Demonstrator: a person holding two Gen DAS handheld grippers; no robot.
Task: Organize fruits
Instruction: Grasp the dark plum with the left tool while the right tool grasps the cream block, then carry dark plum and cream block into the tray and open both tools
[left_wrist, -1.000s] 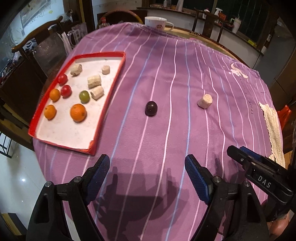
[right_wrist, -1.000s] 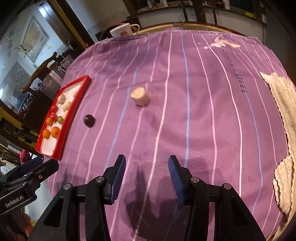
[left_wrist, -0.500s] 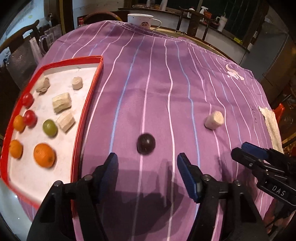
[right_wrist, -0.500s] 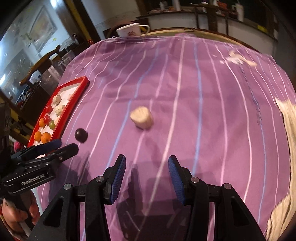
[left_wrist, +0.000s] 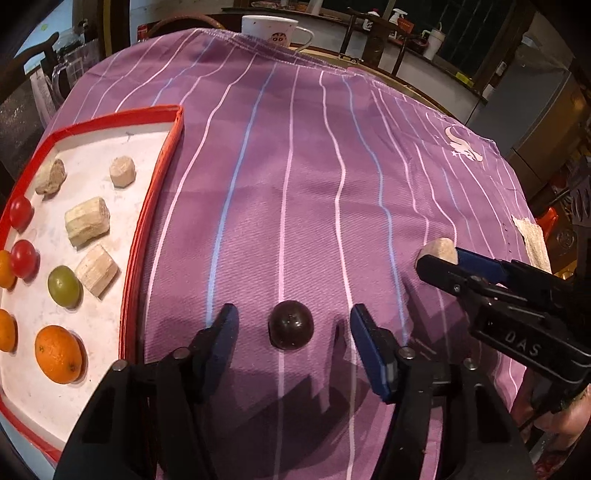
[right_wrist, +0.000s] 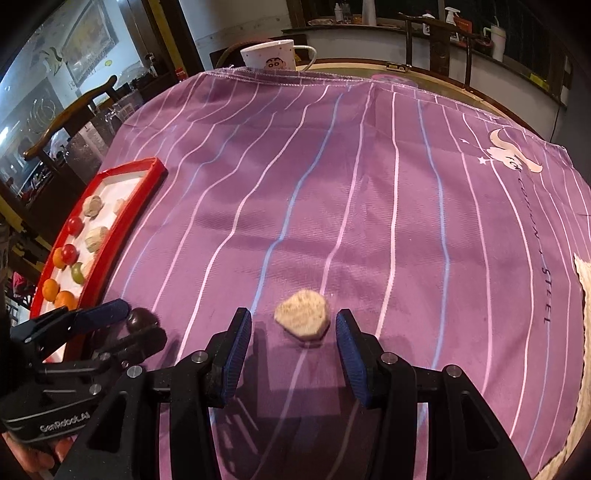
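Observation:
A dark round fruit (left_wrist: 291, 329) lies on the purple striped cloth between the open fingers of my left gripper (left_wrist: 293, 332); the fingers do not touch it. It also shows in the right wrist view (right_wrist: 138, 318). A pale banana piece (right_wrist: 303, 319) lies between the open fingers of my right gripper (right_wrist: 293, 332), untouched. It shows in the left wrist view (left_wrist: 439, 251) partly behind my right gripper (left_wrist: 443, 264). A red-rimmed white tray (left_wrist: 162, 184) at the left holds oranges, red tomatoes, a green grape (left_wrist: 64, 286) and several banana pieces.
A white mug (right_wrist: 271, 55) stands at the far edge of the round table. A beige towel (left_wrist: 532, 242) lies at the right edge. Chairs and a counter stand beyond the table.
Both grippers moved forward and down. The dark fruit now sits between the left fingers and the banana piece between the right fingers. Both stay open.

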